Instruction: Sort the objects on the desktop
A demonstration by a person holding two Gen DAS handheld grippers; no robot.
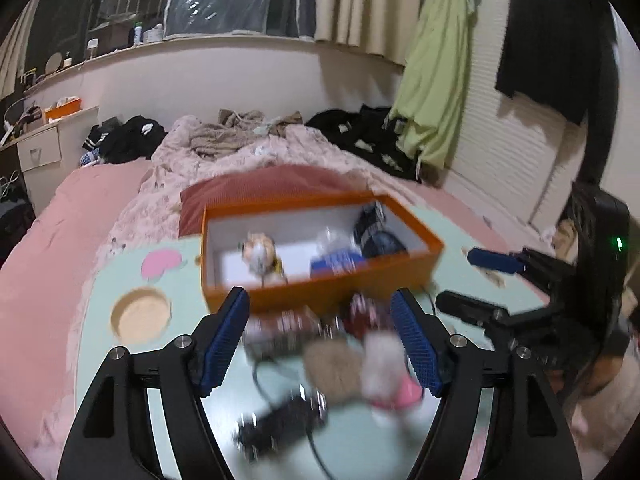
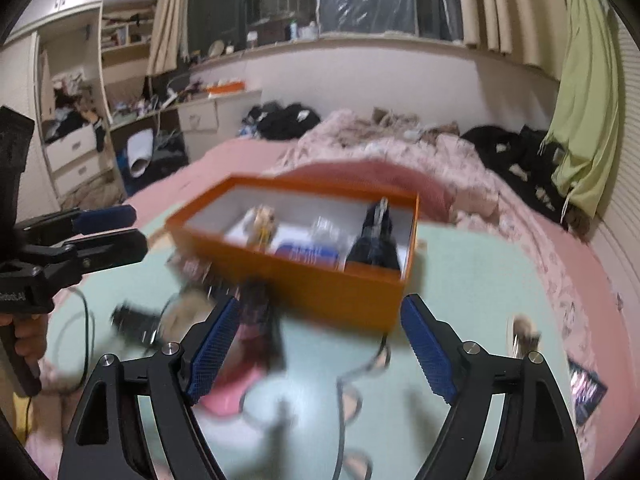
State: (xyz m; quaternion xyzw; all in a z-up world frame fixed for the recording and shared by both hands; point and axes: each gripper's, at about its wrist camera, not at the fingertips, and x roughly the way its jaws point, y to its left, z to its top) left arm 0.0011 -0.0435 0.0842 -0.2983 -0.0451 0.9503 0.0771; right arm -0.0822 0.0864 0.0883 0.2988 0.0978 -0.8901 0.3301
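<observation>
Both sets of fingers stand apart with nothing clamped: we note the left gripper spread above blurred clutter on the pale green worktop, a brown furry item and a white-and-pink plush lying loose between its blue pads. We see the right gripper likewise spread over a blurred pink object. Beyond both, at the far side of the worktop, sits the orange box, already containing a small figurine, a blue item and a dark object.
</observation>
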